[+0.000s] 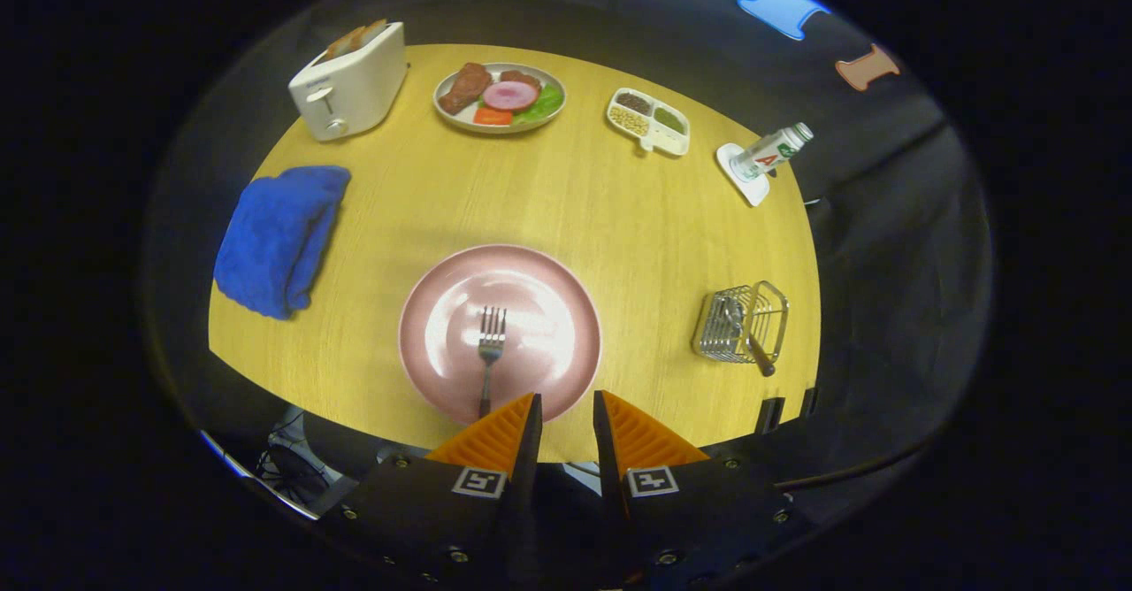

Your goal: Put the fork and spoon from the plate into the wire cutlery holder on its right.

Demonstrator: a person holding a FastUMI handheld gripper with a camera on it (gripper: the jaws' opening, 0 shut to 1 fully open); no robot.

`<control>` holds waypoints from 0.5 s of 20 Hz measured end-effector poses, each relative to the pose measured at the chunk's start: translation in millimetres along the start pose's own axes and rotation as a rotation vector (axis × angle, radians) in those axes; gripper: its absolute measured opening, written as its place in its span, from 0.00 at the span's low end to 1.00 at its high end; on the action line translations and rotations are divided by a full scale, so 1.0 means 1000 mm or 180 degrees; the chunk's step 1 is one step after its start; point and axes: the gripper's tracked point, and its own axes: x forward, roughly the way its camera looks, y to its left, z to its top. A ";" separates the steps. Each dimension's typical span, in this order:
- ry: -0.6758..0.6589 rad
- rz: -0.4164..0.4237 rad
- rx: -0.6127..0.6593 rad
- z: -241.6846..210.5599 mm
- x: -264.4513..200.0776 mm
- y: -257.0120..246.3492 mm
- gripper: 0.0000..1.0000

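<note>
A pink plate [442, 308] lies on the round wooden table just ahead of my fingers. A metal fork [490, 348] rests on it, tines pointing away, its handle running back toward the left finger. To the right of the plate stands the wire cutlery holder [741, 324], with a spoon [747, 334] lying in it, its dark handle sticking out toward the table's near edge. My gripper [566, 398] hangs above the plate's near rim, open, with nothing between the fingers.
At the far side of the table stand a white toaster [349, 82], a plate of food [500, 97] and a small divided tray [648, 119]. A bottle [769, 153] stands on a white coaster at the right. A blue cloth [279, 237] lies left of the pink plate.
</note>
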 end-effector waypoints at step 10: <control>0.0373 0.0208 -0.0204 -0.065 0.028 0.056 0.35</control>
